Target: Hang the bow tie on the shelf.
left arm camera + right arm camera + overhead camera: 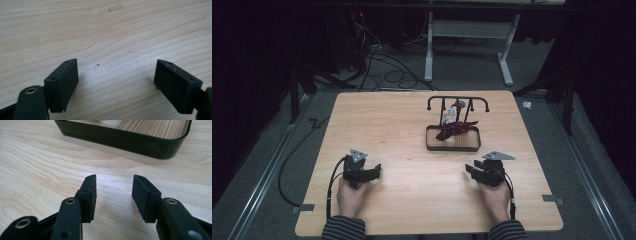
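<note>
A black tray (453, 147) with a wooden floor stands on the table right of centre, a black rail rack (457, 101) rising from its far side. A dark red cloth (454, 128) lies draped in the tray, with a small white item (449, 116) behind it. My left gripper (374, 170) rests low over the table at the near left, open, nothing between its jaws (116, 72). My right gripper (469, 169) sits at the near right, open and empty (113, 186), pointing at the tray's near wall (120, 138).
The wooden table (387, 125) has bare board between and ahead of both grippers. Cables trail from each gripper toward the near edge. Beyond the far edge are floor cables (387, 70) and a white desk frame (467, 45).
</note>
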`<move>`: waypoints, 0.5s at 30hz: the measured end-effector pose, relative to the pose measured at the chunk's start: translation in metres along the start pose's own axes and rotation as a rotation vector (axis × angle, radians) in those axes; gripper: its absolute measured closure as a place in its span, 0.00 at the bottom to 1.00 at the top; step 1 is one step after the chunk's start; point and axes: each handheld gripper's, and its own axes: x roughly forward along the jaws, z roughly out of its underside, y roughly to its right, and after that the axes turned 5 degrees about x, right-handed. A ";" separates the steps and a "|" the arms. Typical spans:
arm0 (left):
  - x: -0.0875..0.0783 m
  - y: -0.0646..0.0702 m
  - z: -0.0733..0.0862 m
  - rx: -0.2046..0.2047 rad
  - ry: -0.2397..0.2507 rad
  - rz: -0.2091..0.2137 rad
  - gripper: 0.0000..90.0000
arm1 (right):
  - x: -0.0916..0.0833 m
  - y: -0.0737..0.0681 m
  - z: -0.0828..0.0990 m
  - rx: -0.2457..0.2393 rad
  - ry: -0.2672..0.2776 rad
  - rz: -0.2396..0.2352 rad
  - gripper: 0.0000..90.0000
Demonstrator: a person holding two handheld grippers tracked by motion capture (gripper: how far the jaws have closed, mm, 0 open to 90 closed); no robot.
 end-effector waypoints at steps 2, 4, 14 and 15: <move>0.000 0.000 0.000 0.000 0.000 0.000 0.22 | 0.001 0.000 0.001 0.000 -0.002 0.003 0.62; 0.000 0.000 0.000 0.000 0.000 0.000 0.22 | 0.001 0.000 0.003 -0.003 -0.003 0.006 0.62; 0.000 0.000 0.000 0.000 0.000 0.000 0.22 | 0.002 0.000 0.006 -0.013 -0.005 0.008 0.59; 0.000 0.000 0.000 0.000 0.000 0.000 0.22 | 0.002 0.000 0.006 -0.015 -0.006 0.006 0.58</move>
